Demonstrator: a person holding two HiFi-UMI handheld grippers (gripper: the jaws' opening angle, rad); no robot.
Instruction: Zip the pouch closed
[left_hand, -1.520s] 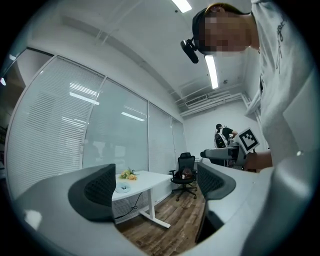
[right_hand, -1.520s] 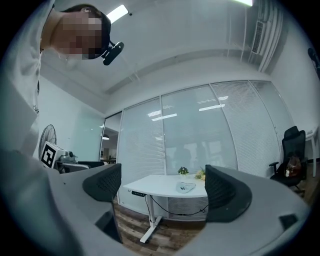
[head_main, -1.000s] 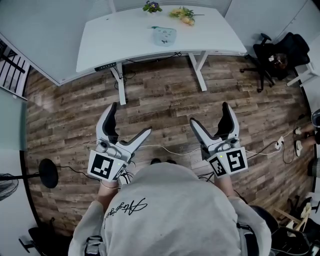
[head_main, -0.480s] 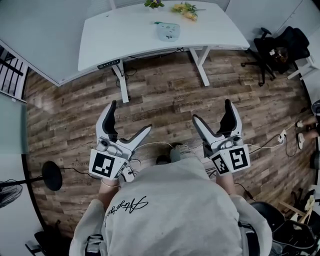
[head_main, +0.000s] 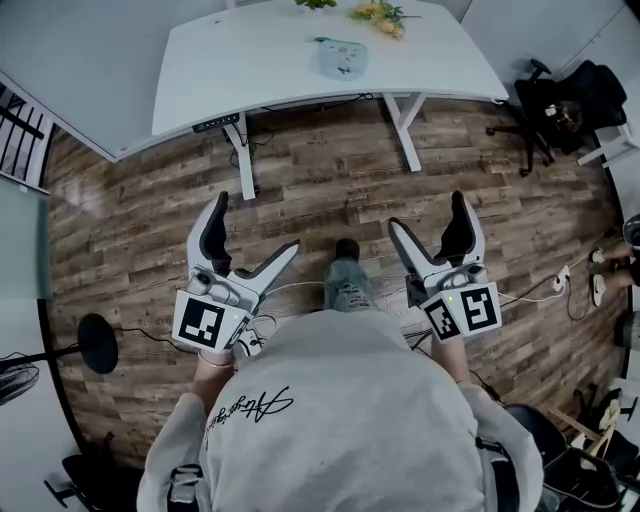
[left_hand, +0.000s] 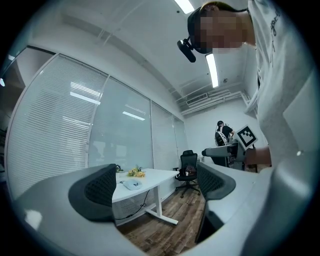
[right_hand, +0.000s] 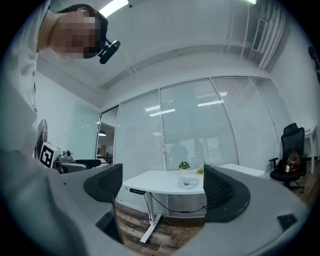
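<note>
A pale blue pouch (head_main: 342, 58) lies on the white table (head_main: 250, 60) far ahead; it is also a small shape in the left gripper view (left_hand: 132, 184) and the right gripper view (right_hand: 189, 184). My left gripper (head_main: 255, 225) is held open over the wooden floor, well short of the table, with nothing between its jaws. My right gripper (head_main: 428, 215) is open too and empty, level with the left one. In the left gripper view the jaws (left_hand: 157, 187) frame the table; in the right gripper view the gripper (right_hand: 162, 187) does the same.
Yellow flowers (head_main: 380, 14) and a small plant (head_main: 317, 4) stand at the table's far edge. A black office chair (head_main: 560, 100) is to the right. Cables run across the floor (head_main: 330, 190). A fan stand (head_main: 95, 345) sits at the left. My foot (head_main: 345, 270) steps forward.
I have walked toward the table: it sits closer to the top of the head view, and a foot has swung forward between the grippers. Both grippers stay open.
</note>
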